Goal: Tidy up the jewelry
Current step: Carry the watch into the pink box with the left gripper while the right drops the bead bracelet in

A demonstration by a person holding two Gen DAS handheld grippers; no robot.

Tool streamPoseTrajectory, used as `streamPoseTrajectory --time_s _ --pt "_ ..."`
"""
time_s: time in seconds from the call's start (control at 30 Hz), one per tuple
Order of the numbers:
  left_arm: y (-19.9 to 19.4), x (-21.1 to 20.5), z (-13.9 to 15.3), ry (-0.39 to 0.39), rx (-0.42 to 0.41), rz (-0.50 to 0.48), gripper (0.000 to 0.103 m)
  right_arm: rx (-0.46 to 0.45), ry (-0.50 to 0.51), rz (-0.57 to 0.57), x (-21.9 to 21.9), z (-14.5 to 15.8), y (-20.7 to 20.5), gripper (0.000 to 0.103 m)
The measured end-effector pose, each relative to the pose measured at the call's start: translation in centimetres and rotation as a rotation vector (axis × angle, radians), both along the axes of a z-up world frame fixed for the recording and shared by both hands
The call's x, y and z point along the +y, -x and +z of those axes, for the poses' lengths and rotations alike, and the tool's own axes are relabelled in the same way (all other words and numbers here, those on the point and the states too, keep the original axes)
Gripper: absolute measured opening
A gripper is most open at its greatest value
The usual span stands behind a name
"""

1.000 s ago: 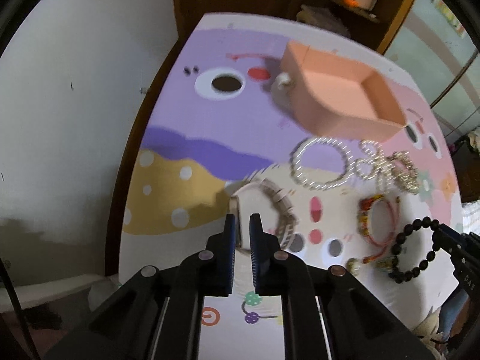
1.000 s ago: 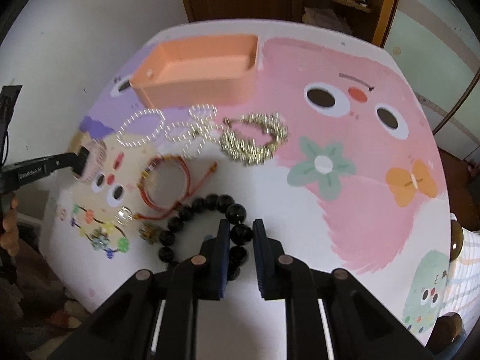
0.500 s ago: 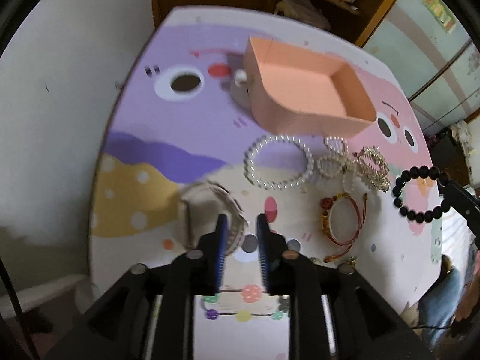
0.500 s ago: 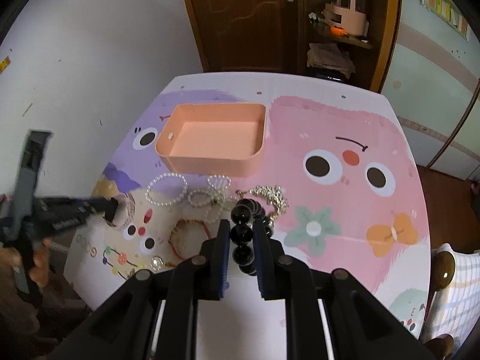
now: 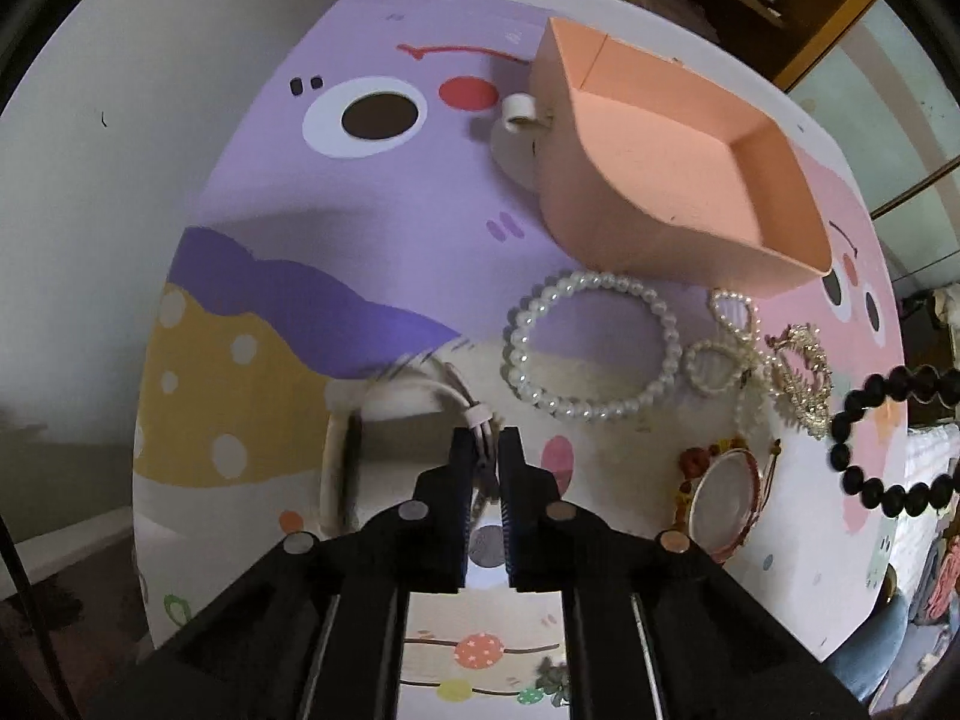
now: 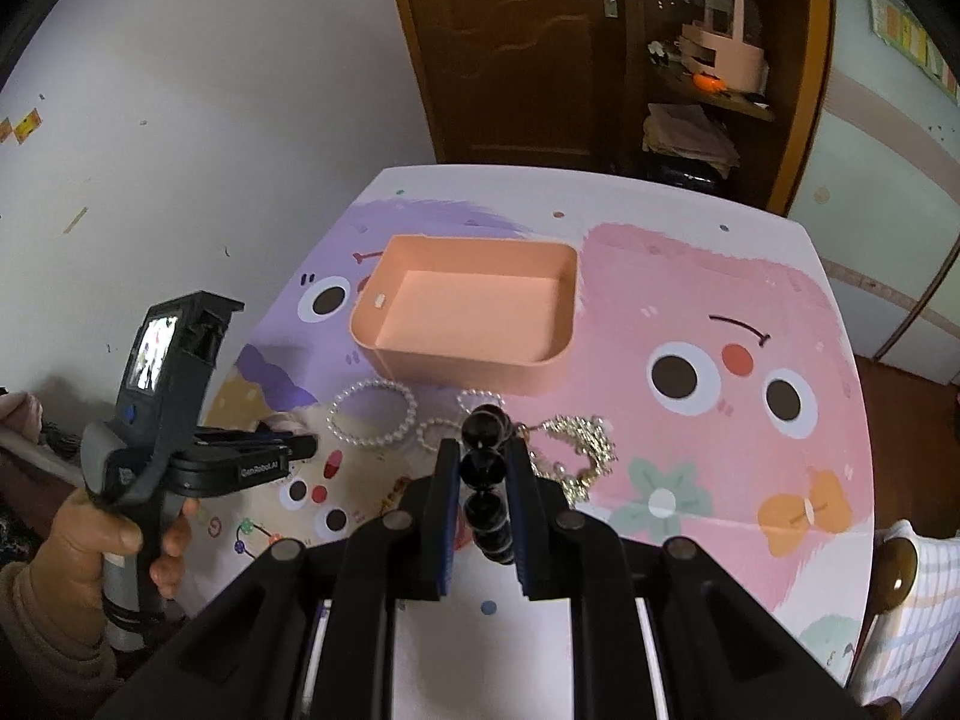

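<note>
While the right gripper (image 6: 480, 468) clamps the black bead bracelet (image 6: 485, 483) aloft, the empty peach tray (image 6: 468, 309) lies straight ahead of it, long axis crosswise, beyond the pearl bracelets. The left gripper (image 5: 485, 450), low over the table (image 6: 690, 276), pinches a pale strap bracelet (image 5: 420, 402); from there the tray sits forward and right, so the right gripper seems the likelier first to drop.

Black bead bracelet (image 6: 483, 468) clamped in right gripper (image 6: 480, 450), lifted; white bracelet (image 5: 420, 396) pinched in left gripper (image 5: 485, 441)
</note>
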State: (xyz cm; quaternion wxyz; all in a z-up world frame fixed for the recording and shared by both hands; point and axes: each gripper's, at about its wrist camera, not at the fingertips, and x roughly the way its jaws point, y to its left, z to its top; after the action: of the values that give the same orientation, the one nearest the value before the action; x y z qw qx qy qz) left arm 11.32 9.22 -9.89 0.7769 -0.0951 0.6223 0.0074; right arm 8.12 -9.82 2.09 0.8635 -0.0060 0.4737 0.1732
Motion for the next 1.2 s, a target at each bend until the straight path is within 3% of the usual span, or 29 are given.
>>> streamPoseTrajectory --time_s 0.07,0.37,0.53,0.63,0.8,0.93,1.03,1.07,1.17,1.2 --pt "0.3 -0.2 1.8 -0.043 -0.055 -0.011 0.004 0.002 -0.012 0.008 0.1 0.3 -0.4 0.015" --pt "-0.1 -3.0 13.8 -0.021 -0.324 -0.127 0.004 -0.027 -0.085 0.017 0.9 3.1 -4.4 0.015" --pt "-3.0 -4.3 16.8 -0.024 -0.401 -0.148 0.004 -0.014 -0.157 0.001 1.4 3.6 -8.1 0.015" --pt "-5.2 -5.0 16.3 -0.005 -0.402 -0.135 0.005 0.002 -0.190 -0.014 1.9 2.9 -10.4 0.015" --pt "-8.6 -5.7 12.2 0.002 -0.329 -0.116 0.005 0.089 -0.218 -0.023 2.3 -0.9 -13.9 0.015" --pt "-10.1 -6.6 9.3 -0.004 -0.275 -0.123 0.005 0.169 -0.105 -0.056 2.2 -5.4 -16.0 0.016" --pt "-10.8 -7.2 8.3 -0.005 -0.261 -0.144 0.005 0.179 -0.060 -0.086 1.2 -6.8 -16.1 0.016" --pt "-11.0 -7.6 7.9 -0.011 -0.258 -0.155 0.005 0.171 -0.066 -0.089 0.7 -6.8 -15.9 0.017" --pt "-11.6 -8.1 7.1 -0.025 -0.245 -0.173 0.005 0.137 -0.097 -0.109 -0.7 -6.2 -15.0 0.040" --pt "-11.9 -8.3 6.8 -0.033 -0.238 -0.179 0.005 0.111 -0.105 -0.120 -1.3 -5.7 -14.5 0.042"
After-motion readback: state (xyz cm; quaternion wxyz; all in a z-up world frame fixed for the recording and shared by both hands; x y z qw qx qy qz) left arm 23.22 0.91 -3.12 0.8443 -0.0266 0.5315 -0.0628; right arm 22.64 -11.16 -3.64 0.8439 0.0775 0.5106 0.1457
